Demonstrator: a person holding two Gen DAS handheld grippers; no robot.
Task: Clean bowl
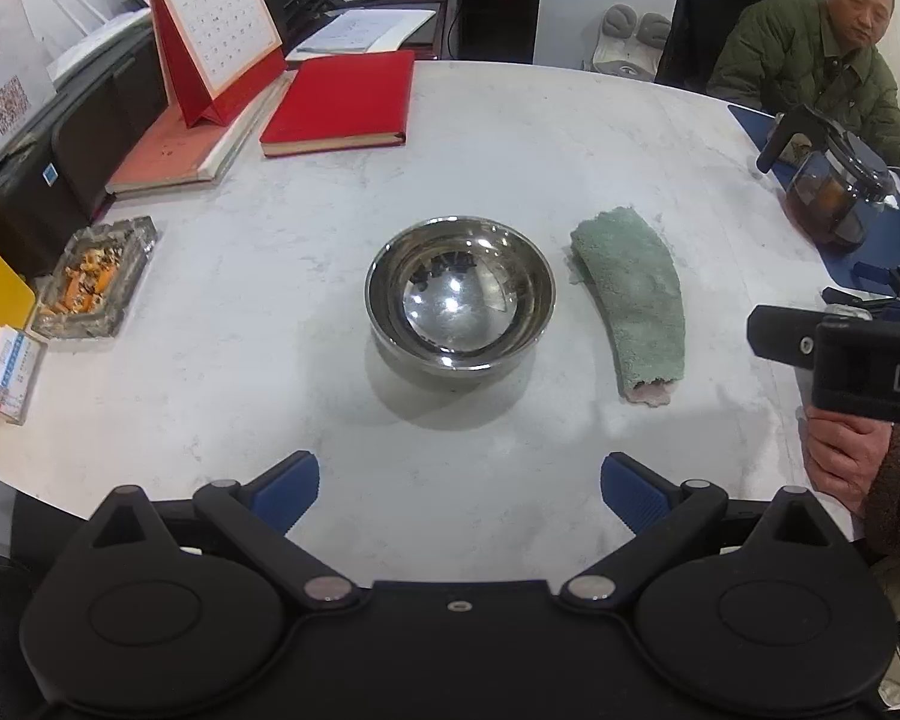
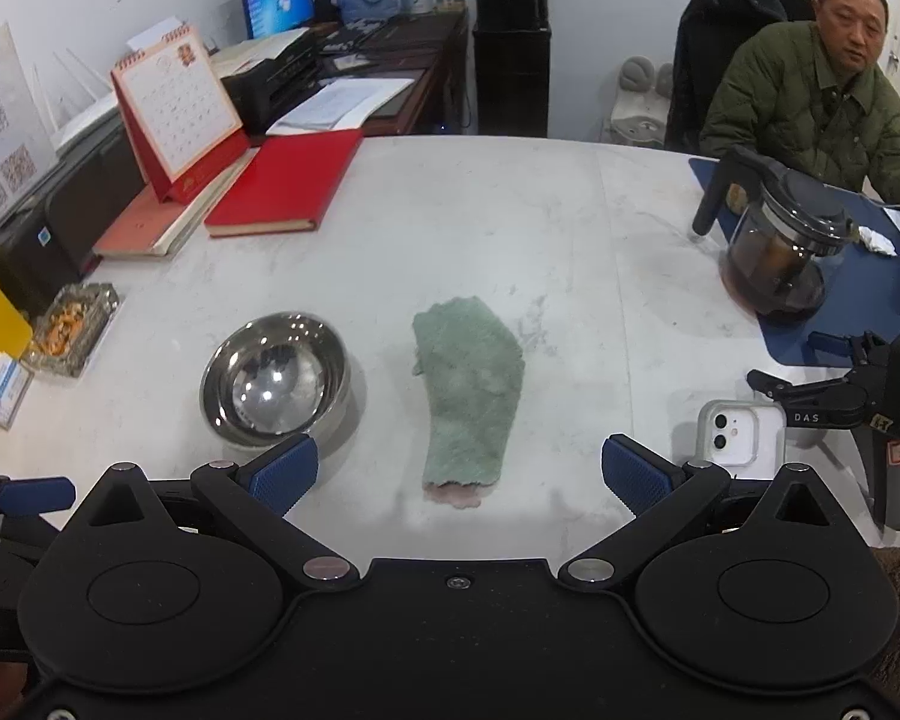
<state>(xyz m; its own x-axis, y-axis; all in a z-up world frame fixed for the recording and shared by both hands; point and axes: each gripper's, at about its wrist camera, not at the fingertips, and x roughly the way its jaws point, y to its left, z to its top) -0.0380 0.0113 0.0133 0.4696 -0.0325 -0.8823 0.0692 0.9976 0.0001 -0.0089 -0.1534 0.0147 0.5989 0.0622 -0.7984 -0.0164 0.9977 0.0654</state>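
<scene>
Pale marble-look worktop (image 1: 510,138) in an office, a bit cluttered round the edges. The steel bowl (image 1: 459,294) is sat upright mid-worktop, with a green cloth (image 1: 630,300) laid flat just beside it, not touching. Both the left gripper (image 1: 459,489) and right gripper (image 2: 459,474) are held spread wide, nothing pinched. The bowl's probably light, stiff and slippery, so the rim would likely be best pinched; the cloth is soft and can be grabbed anywhere.

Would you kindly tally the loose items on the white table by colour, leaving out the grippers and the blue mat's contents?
Red: 3, the book, the calendar and the faded notebook
Green: 1, the cloth
Silver: 1, the bowl
Clear glass: 1, the ashtray
White: 1, the phone
Total: 7
</scene>
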